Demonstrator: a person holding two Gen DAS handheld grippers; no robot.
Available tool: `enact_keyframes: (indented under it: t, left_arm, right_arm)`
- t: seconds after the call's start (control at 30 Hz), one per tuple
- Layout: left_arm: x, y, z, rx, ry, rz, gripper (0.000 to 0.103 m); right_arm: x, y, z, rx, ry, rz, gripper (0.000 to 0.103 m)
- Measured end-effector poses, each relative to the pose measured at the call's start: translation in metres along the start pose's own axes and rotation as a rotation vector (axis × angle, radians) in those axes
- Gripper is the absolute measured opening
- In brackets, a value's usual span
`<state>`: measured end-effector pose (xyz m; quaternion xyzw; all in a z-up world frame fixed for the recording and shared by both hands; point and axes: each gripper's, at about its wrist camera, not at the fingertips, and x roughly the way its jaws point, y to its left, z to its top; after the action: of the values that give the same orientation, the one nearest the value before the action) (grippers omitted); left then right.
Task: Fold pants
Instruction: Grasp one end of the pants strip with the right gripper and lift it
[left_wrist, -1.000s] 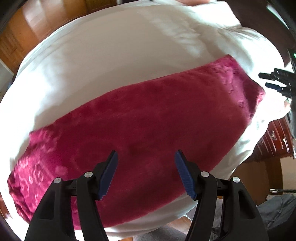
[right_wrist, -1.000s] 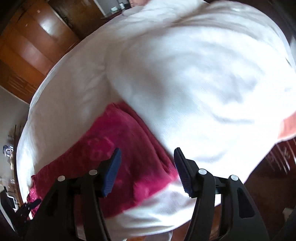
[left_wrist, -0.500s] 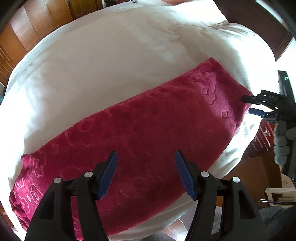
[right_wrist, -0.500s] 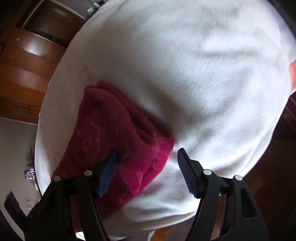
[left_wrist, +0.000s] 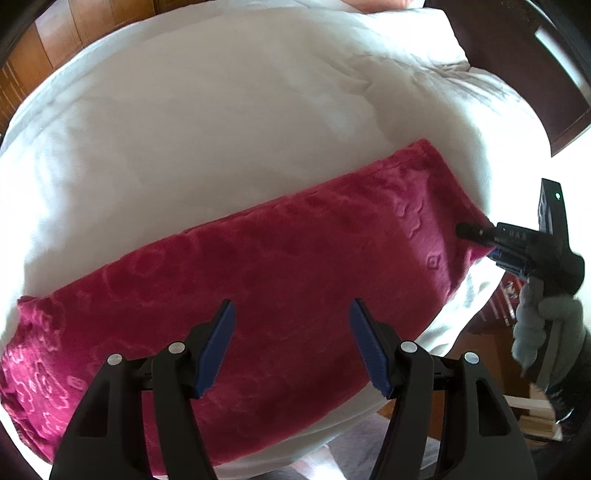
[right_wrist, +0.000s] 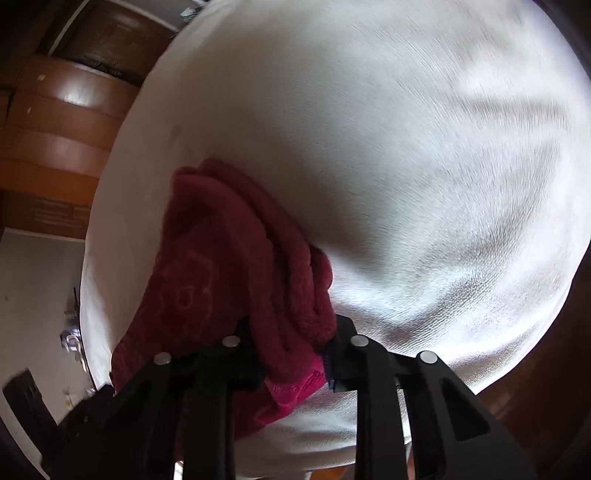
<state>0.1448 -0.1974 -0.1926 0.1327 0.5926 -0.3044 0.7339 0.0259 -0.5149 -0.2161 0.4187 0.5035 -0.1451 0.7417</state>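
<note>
One pair of crimson plush pants (left_wrist: 280, 295) with embossed flowers lies folded lengthwise in a long band across one white bedsheet (left_wrist: 221, 129). Two black grippers work: the left gripper (left_wrist: 291, 343) hangs spread above the cloth; the right gripper (right_wrist: 295, 354) is closing, pinching the layered end.

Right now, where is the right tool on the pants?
In the left wrist view the right tool is at the far right, its jaws closing on the end of the red pants, near the white bedding's edge.
</note>
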Motion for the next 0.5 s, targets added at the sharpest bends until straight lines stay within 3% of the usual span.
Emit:
enact_keyframes:
  t: [0.3, 0.4, 0.5]
  left_arm:
    - [0.002, -0.017, 0.039, -0.065, 0.008, -0.152, 0.064]
    - [-0.002, -0.022, 0.054, -0.091, -0.002, -0.219, 0.074]
    - [-0.006, -0.025, 0.066, -0.112, -0.001, -0.285, 0.076]
  right_arm:
    - [-0.044, 0.065, -0.023, -0.290, -0.076, -0.034, 0.021]
    - [-0.051, 0.085, -0.038, -0.400, -0.104, -0.067, 0.021]
    - [-0.054, 0.096, -0.054, -0.479, -0.119, -0.091, 0.021]
